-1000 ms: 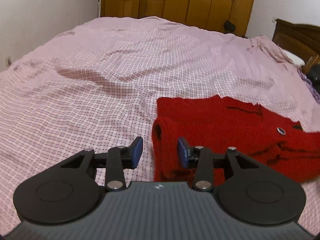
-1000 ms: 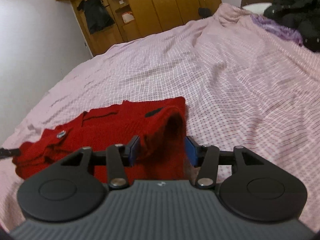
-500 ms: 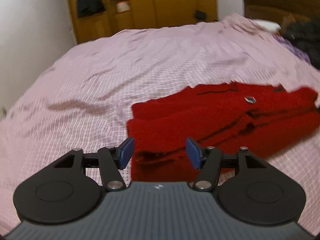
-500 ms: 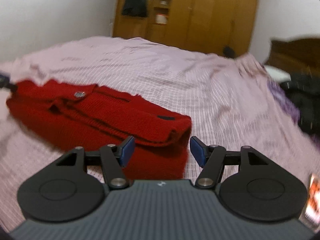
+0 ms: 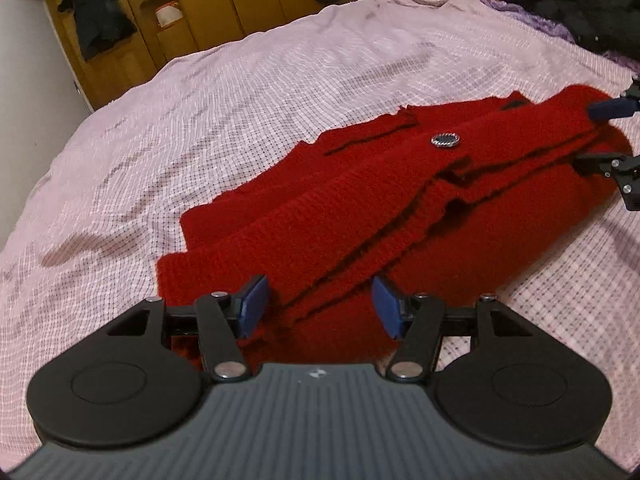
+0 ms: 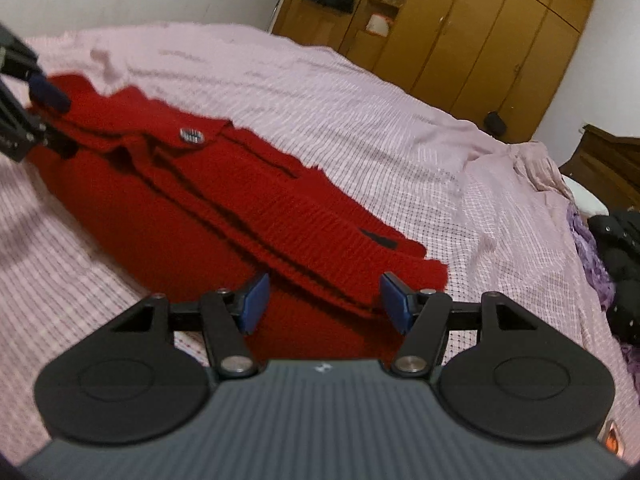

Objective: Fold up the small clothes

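Note:
A red knitted cardigan (image 5: 400,200) with a metal button (image 5: 445,140) lies folded into a long band on the pink checked bedspread (image 5: 200,112). My left gripper (image 5: 320,306) is open, its blue pads on either side of the band's near end. In the right wrist view the cardigan (image 6: 208,200) stretches away to the left. My right gripper (image 6: 324,304) is open around the band's other end. Each gripper shows in the other's view, the right one at the far right edge (image 5: 608,132) and the left one at the far left edge (image 6: 28,112).
A wooden wardrobe (image 6: 460,28) stands beyond the bed, with a dark garment (image 5: 100,24) hanging on it. A black and purple pile of clothes (image 6: 616,256) lies at the bed's right side near a dark headboard (image 6: 612,164).
Both grippers have opened wider and swung to face the ends of the cardigan. The cardigan now lies flat as a long folded band instead of bunched between the pads.

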The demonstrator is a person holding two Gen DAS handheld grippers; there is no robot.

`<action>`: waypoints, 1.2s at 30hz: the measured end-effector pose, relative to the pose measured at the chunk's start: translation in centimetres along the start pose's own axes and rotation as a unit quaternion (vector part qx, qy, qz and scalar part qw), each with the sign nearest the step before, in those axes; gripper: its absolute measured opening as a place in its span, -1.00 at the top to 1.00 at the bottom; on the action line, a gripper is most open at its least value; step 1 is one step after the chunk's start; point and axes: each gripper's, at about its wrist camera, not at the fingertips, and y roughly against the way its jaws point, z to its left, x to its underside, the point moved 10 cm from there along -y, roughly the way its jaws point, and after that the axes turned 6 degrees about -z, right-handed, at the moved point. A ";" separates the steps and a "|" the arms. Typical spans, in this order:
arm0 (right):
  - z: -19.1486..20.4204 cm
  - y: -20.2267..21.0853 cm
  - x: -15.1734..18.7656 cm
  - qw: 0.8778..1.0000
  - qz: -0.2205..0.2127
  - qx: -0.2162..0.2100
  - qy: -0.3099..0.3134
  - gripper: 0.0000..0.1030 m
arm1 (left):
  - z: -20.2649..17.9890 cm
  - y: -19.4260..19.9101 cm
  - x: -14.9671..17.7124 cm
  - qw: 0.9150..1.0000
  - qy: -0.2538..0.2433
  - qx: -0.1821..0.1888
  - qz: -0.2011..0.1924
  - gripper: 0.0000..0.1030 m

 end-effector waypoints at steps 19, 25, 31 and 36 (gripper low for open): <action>-1.5 -1.2 -0.3 0.997 -0.030 -0.015 -0.070 0.47 | 1.5 -3.4 -2.3 0.998 0.052 -0.017 -0.027 0.50; -3.2 -2.0 -1.8 0.994 -0.049 0.009 -0.099 0.81 | 2.8 -3.5 -3.7 0.995 0.082 -0.024 -0.048 0.74; -4.1 -4.9 -3.4 0.993 -0.047 0.025 -0.109 0.81 | 4.0 -6.3 -5.6 0.995 0.075 -0.043 -0.053 0.74; -4.5 -8.0 -3.8 0.993 -0.033 0.038 -0.106 0.81 | 4.9 -9.3 -6.2 0.995 0.075 -0.060 -0.037 0.72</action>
